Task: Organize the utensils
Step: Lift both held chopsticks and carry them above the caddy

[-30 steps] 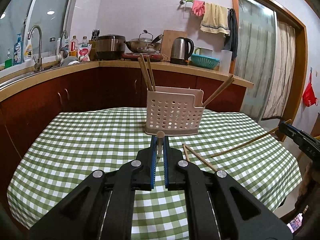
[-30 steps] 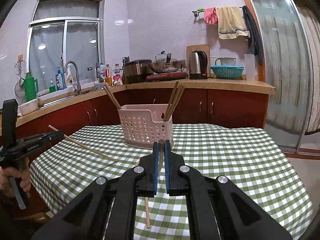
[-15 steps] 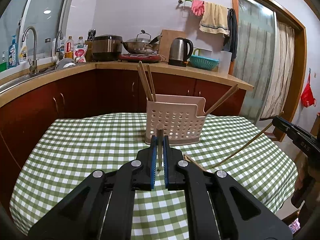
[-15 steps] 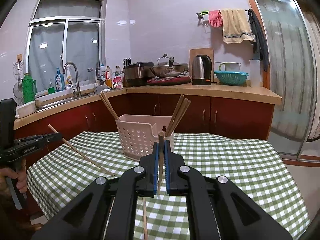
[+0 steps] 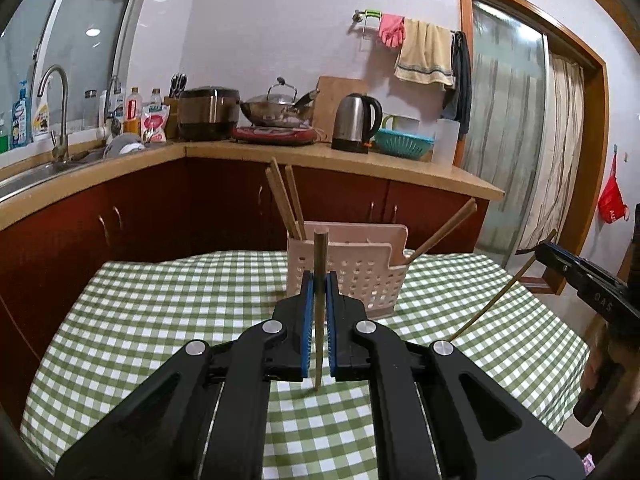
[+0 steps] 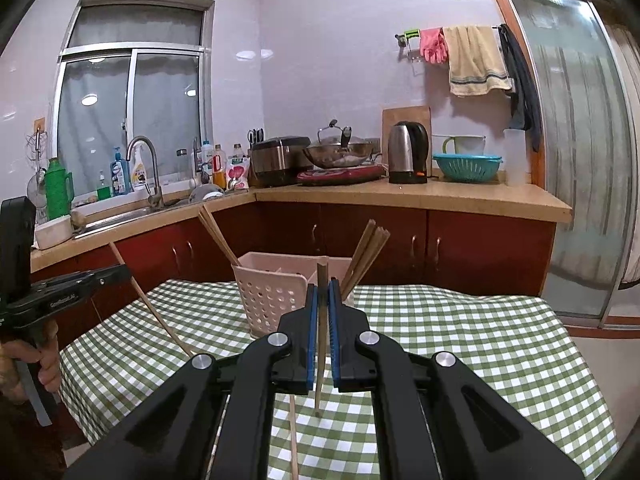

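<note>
While we hold both tools above the checked tablecloth (image 5: 168, 312), our left gripper (image 5: 319, 280) is clamped on one chopstick (image 5: 319, 320), held nearly upright with its thin tip down. Our right gripper (image 6: 323, 292) pinches a second chopstick (image 6: 320, 344) the same way. Ahead of both stands the pink perforated utensil basket (image 5: 360, 276) on the cloth, with several chopsticks already leaning inside it: a pair at one end (image 5: 286, 204), others at the opposite end (image 5: 444, 232). One loose chopstick (image 6: 293, 436) lies on the cloth beneath our right gripper.
</note>
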The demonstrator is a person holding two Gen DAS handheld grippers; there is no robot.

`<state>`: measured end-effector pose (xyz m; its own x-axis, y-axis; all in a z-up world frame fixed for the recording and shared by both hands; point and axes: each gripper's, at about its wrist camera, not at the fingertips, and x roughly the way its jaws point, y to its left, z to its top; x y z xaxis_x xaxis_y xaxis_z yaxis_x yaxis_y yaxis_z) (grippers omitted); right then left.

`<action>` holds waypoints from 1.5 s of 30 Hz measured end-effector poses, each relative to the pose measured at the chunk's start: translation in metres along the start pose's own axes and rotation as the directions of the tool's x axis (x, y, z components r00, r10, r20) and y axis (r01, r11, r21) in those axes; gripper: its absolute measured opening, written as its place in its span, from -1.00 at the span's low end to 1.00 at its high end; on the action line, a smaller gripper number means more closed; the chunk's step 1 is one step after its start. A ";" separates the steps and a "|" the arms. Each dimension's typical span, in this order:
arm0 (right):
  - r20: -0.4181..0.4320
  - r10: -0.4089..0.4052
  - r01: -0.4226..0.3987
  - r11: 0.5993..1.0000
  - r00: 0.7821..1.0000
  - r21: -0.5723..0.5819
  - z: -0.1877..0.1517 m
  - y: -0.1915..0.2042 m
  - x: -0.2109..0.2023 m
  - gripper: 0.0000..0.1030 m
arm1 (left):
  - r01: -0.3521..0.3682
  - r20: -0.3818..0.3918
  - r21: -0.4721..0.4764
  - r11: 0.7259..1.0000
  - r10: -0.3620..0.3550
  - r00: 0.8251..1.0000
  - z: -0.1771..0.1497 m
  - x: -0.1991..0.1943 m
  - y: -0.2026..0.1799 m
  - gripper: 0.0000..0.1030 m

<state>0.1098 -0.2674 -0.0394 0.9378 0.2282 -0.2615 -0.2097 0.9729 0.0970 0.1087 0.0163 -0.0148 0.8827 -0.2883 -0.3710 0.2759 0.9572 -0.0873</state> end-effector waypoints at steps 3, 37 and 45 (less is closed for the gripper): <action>0.021 0.003 -0.003 1.000 1.000 -0.005 0.009 0.003 -0.003 -0.88 | 0.006 0.029 0.006 1.000 -0.007 1.000 0.011 -0.003 -0.005 -0.87; 0.172 0.054 -0.045 0.998 0.984 -0.053 0.097 -0.003 0.086 -0.88 | -0.024 0.274 0.031 0.999 0.014 0.962 0.129 0.089 -0.014 -0.87; 0.065 0.046 -0.045 0.999 0.997 -0.019 0.068 -0.008 0.123 -0.88 | -0.033 0.201 0.018 0.999 0.029 0.979 0.097 0.124 -0.007 -0.87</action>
<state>0.2457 -0.2496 -0.0070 0.9431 0.2701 -0.1938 -0.2570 0.9622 0.0905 0.2533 -0.0288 0.0296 0.9487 -0.2595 -0.1805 0.2532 0.9657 -0.0577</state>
